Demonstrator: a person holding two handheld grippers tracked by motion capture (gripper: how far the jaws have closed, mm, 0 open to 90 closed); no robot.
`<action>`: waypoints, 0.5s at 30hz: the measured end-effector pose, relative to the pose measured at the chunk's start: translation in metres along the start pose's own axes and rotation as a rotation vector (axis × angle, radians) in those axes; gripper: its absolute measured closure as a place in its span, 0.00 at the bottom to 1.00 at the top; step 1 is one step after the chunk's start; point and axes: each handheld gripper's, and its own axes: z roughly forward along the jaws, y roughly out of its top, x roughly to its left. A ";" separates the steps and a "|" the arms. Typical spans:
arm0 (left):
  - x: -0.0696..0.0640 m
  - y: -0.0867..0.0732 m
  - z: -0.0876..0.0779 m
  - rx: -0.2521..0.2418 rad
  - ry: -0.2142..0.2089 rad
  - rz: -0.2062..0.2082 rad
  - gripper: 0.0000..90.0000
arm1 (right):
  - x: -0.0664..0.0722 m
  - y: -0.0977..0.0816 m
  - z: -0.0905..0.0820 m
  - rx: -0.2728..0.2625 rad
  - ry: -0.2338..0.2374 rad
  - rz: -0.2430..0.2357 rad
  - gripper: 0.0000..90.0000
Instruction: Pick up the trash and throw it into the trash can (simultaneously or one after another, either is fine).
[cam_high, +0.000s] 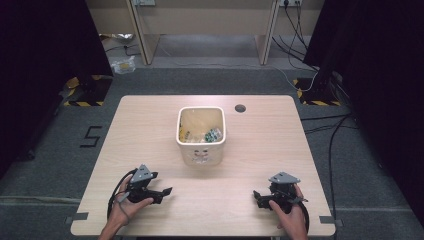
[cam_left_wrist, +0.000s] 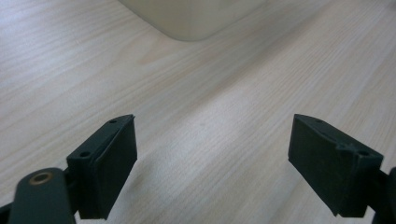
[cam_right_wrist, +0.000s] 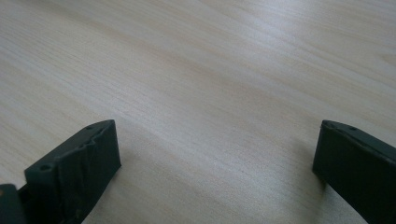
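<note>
Both the left gripper (cam_high: 161, 193) and right gripper (cam_high: 259, 196) sit spread wide on bare light wooden table (cam_high: 150, 130), with the cream square plastic bin (cam_high: 201, 134) ahead between them.

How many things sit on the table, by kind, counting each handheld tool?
Cream bin, with wrappers inside too jumbled to count: 1
Handheld tools, left tool and right tool, both open and empty, resting on the table: 2
Total: 3
</note>
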 end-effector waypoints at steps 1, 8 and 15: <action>-0.001 -0.001 0.000 0.004 0.008 0.006 0.17 | 0.000 0.000 0.000 0.000 0.000 0.000 0.01; -0.004 -0.006 -0.005 0.018 0.008 0.015 0.17 | 0.000 0.000 0.000 0.000 0.000 0.000 0.01; -0.007 -0.012 -0.007 0.031 0.015 0.026 0.17 | 0.000 0.000 0.000 0.000 0.000 0.000 0.01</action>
